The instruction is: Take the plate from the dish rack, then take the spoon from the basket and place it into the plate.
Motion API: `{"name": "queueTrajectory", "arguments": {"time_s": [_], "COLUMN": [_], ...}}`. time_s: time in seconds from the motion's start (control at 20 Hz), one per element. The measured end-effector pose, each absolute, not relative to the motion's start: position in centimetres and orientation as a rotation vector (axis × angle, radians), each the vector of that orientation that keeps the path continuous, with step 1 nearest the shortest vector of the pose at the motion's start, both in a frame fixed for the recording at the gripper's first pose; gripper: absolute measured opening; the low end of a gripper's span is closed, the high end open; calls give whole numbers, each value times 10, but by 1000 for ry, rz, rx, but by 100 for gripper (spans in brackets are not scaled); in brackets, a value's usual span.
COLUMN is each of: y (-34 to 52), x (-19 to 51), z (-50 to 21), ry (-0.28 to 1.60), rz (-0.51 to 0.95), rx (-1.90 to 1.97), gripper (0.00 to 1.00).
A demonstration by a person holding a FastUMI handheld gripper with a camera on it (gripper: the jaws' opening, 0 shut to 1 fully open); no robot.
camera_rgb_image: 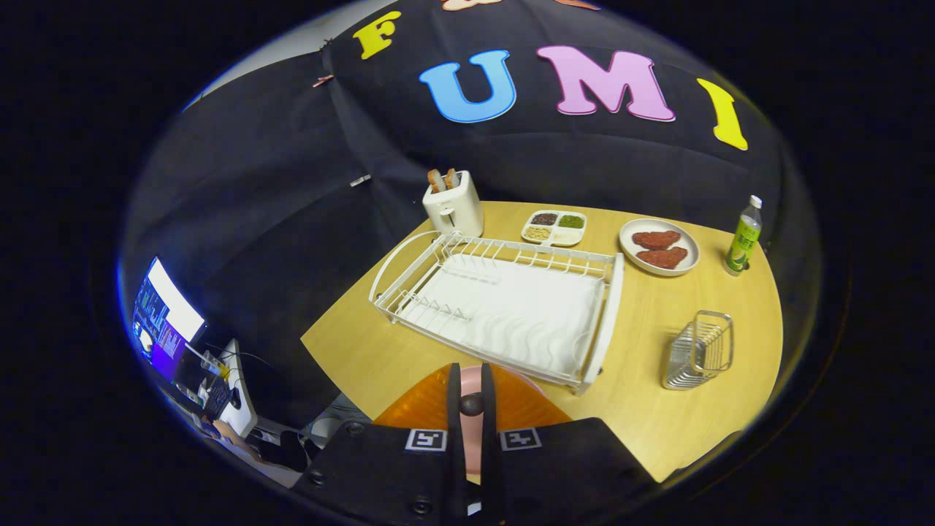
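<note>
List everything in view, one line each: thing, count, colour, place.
Round wooden table: one, light tan, under everything.
White wire dish rack: one, white, just beyond the fingers.
Toaster: one, white, behind the rack, bread inside.
Four-compartment dish: one, white, behind the rack.
Round plate with two meat pieces: one, white, beside the rack's far corner.
Bottle: one, green, beyond that plate.
Wire basket: one, silver, beside the rack.
Orange-and-pink plate: one, between the fingers.
Tool: one, fingers shut on the plate.
</note>
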State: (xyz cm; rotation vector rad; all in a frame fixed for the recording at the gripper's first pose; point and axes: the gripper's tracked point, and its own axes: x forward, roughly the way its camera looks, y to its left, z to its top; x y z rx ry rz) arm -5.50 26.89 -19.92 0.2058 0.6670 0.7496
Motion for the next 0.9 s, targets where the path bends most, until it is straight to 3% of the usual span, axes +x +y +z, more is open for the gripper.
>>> {"name": "queueTrajectory", "arguments": {"time_s": [0.5,0.75,0.9], "y": [281,258,252], "x": [-69,-102,-107], "z": [-261,-301,-332], "ry": [655,777,845], "rz": [816,857,810], "rx": [161,149,111], "gripper": [11,14,20]}}
